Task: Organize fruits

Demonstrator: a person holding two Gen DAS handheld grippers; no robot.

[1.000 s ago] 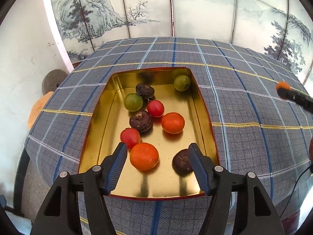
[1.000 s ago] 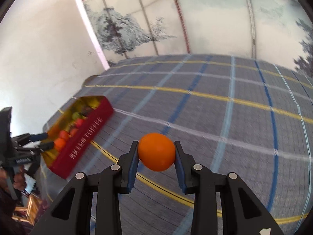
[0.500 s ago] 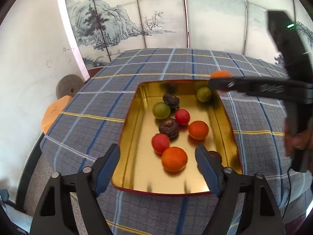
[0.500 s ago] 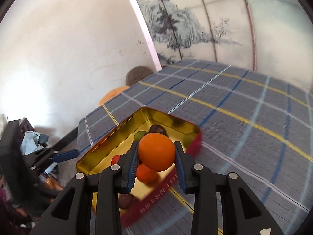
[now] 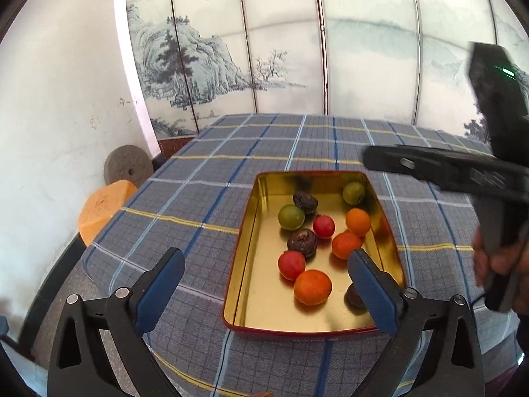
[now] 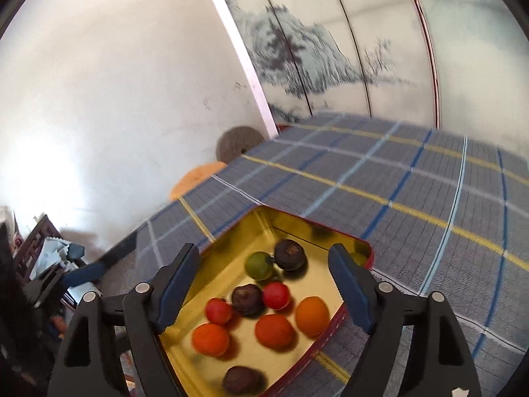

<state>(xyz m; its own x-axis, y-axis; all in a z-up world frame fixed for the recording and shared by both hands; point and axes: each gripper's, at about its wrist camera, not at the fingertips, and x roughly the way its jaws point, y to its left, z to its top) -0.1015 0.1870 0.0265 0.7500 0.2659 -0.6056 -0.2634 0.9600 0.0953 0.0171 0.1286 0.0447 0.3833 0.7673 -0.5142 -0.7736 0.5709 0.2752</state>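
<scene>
A gold tin tray (image 5: 248, 238) with red outer walls sits on the plaid cloth. It holds several fruits: oranges, red ones, green ones and dark wrinkled ones. A small orange (image 5: 358, 221) (image 6: 311, 311) lies free near the tray's right wall. My right gripper (image 6: 263, 253) hovers over the tray (image 6: 231, 248), its jaws opening, with nothing between the pads. My left gripper (image 5: 264, 258) stands back from the tray's near-left corner, its jaws also opening and empty. A dark fruit (image 5: 352, 296) is partly hidden behind the left gripper's right finger.
The blue-grey plaid tablecloth (image 5: 198, 205) covers the whole table. An orange stool (image 5: 102, 205) and a round stone disc (image 5: 127, 168) stand by the white wall to the left. A painted folding screen (image 5: 264, 49) stands behind. A hand (image 5: 496, 261) grips the right tool's handle.
The right gripper swung over the tin and let go of the orange, which now lies in the tray. The left gripper widened and drew back and up from the fruits.
</scene>
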